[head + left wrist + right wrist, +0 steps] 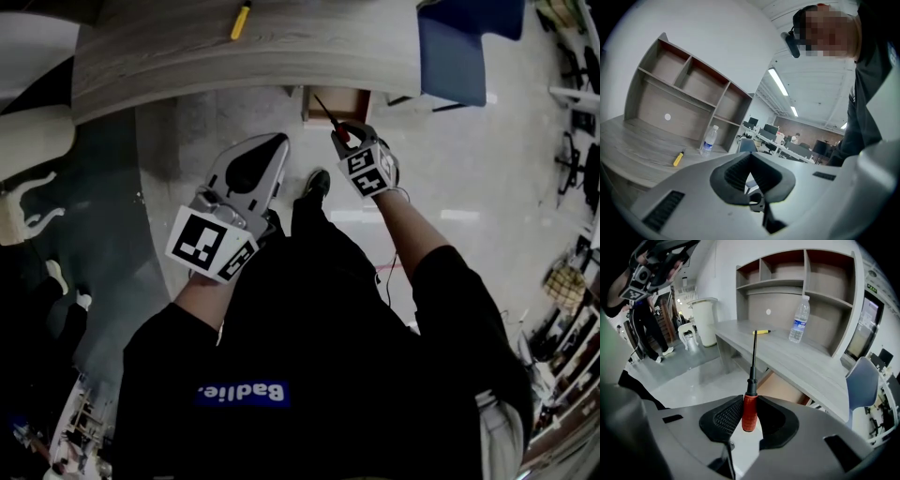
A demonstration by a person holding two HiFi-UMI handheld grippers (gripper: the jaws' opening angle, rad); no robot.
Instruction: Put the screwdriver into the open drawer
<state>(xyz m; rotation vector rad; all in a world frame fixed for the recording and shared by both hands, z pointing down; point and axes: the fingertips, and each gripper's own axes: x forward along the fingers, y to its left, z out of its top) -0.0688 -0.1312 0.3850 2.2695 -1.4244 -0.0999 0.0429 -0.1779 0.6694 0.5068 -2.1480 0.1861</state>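
right gripper (750,399) is clamping the red-handled screwdriver (752,376) (shaft pointing away) | left gripper (750,157) is hanging closed, empty | drawer (336,101) is standing open

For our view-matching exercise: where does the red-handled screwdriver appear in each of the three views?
Head view: red-handled screwdriver upper centre, just below the desk.
Left gripper view: not in it.
Right gripper view: lower centre, clamped by the right gripper.
Shared landmark: yellow tool on the desk.

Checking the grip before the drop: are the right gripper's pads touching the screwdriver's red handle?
Touching. The right gripper view shows the right gripper clamped on the screwdriver, a pad against each side of its red handle.
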